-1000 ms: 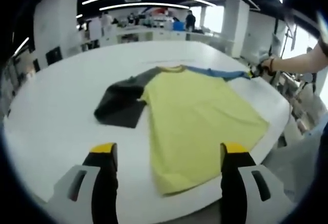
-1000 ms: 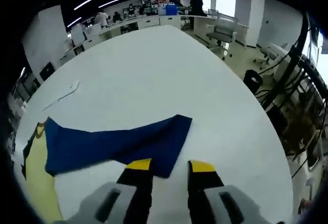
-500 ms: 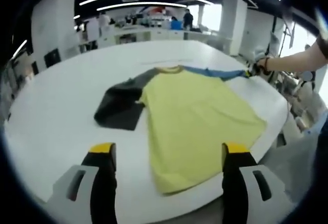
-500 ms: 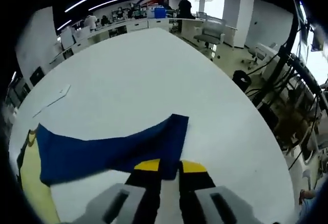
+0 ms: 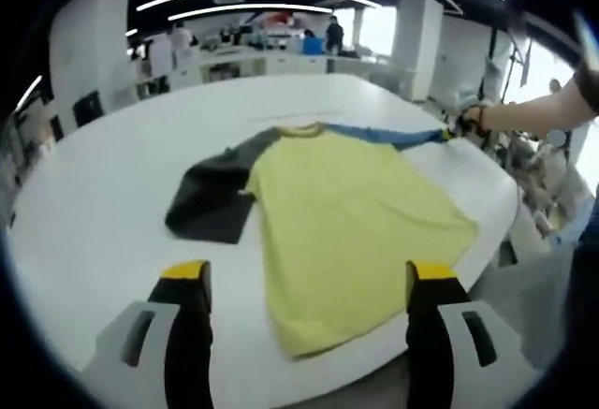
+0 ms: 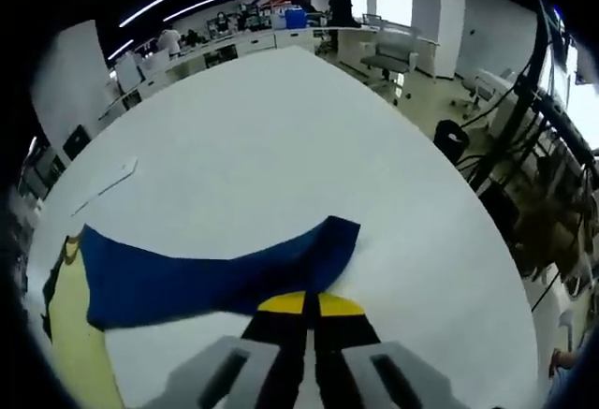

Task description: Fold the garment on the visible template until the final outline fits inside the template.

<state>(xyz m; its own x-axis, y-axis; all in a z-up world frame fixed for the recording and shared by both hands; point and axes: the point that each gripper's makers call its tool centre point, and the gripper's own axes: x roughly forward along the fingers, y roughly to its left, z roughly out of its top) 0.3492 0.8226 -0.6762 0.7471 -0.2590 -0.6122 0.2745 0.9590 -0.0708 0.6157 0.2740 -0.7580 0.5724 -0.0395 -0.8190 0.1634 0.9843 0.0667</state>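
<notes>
Here's the garment (image 5: 346, 222) spread flat on the white counter (image 5: 94, 212), yellow body facing up, a dark grey sleeve (image 5: 211, 198) folded out to one side and a blue sleeve (image 5: 384, 135) stretched the other way toward the counter's far edge. In the left gripper view, the left gripper (image 5: 304, 283) hangs over the near edge with its jaws spread wide and nothing between them; the yellow hem lies in the gap ahead of them, just short of the yellow tips. Over at the end of the blue sleeve, the person's hand (image 5: 473, 119) is down at the cuff.

Switch to the right gripper view: the right gripper (image 6: 305, 304) has its jaws clenched together on the near edge of the blue sleeve (image 6: 215, 273), right by the cuff corner. The sleeve fans away from the jaws, across to the yellow body (image 6: 80, 372) at the side. A thin pale strip (image 6: 105, 184) lies on the counter well beyond the sleeve.
</notes>
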